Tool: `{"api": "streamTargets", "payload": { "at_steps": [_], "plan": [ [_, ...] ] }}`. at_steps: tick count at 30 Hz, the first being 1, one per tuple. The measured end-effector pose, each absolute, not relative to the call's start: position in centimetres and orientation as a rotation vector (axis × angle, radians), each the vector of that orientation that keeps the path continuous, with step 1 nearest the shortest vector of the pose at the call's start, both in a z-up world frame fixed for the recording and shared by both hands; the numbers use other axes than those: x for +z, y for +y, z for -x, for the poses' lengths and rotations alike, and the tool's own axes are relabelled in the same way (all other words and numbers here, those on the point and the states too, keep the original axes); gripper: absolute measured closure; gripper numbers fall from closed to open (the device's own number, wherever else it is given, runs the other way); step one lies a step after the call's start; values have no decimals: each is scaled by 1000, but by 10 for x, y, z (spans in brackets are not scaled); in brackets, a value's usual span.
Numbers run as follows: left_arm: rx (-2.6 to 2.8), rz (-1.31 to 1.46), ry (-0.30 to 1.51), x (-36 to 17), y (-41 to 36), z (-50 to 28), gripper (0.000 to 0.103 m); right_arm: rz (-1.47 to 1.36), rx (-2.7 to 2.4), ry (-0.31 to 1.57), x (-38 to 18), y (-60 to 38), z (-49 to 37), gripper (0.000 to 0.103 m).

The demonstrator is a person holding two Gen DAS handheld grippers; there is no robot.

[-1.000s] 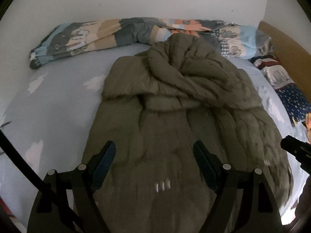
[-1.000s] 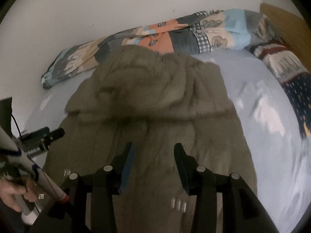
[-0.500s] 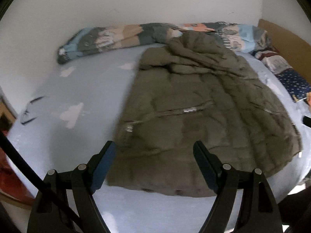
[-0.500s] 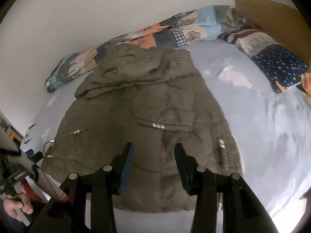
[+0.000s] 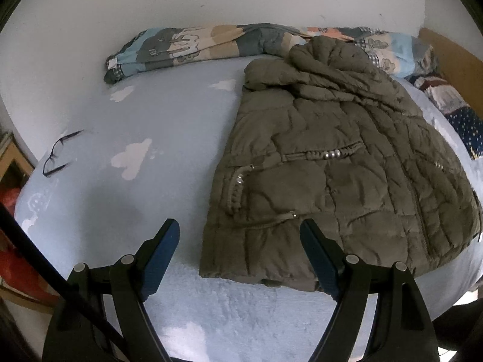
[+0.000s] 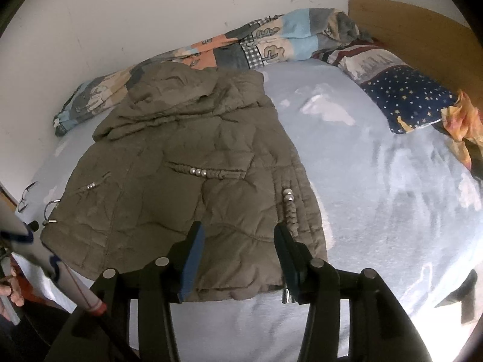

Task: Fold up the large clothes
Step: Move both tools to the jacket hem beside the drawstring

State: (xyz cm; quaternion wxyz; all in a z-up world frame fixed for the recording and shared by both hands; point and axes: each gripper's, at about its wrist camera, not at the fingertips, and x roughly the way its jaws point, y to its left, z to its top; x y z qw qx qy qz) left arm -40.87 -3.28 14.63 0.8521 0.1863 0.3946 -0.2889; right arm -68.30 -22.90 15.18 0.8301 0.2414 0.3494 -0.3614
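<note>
An olive-green padded jacket (image 5: 338, 163) lies flat on the light blue bed (image 5: 145, 138), hood toward the wall and hem toward me. It also shows in the right wrist view (image 6: 187, 175). My left gripper (image 5: 240, 238) is open and empty, held above the jacket's lower left hem corner. My right gripper (image 6: 238, 241) is open and empty, held above the jacket's lower right hem.
A patchwork quilt (image 5: 193, 45) lies bunched along the wall. A star-print pillow (image 6: 413, 96) and a wooden headboard (image 6: 422, 30) are at the right. Eyeglasses (image 5: 57, 154) lie near the bed's left edge. The bed (image 6: 377, 181) is bare to the jacket's right.
Both grippers have pulled back and up from the jacket, so the whole garment and its hem now show. The jacket lies spread flat.
</note>
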Motion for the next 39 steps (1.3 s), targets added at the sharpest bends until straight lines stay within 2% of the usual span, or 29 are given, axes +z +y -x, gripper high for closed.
{"api": "streamTargets", "payload": {
  "at_steps": [11,16,23,26,27,39],
  "plan": [
    [-615,-592,705,140,-54,432,22,-462,-754,786,145,-222,665,44],
    [-618,-682,652,134,-65,443,22,-537,-764,782,135,-235,669,44],
    [-600,-705,698,125,-72,436,22,-657,-812,802,117,-260,680,42],
    [-604,-686,732,122,-72,432,22,-723,-851,799,110,-271,689,28],
    [-606,-676,746,121,-71,430,22,-737,-864,804,108,-274,692,26],
    [-614,-655,769,121,-68,427,22,-770,-892,835,100,-280,698,25]
  ]
}}
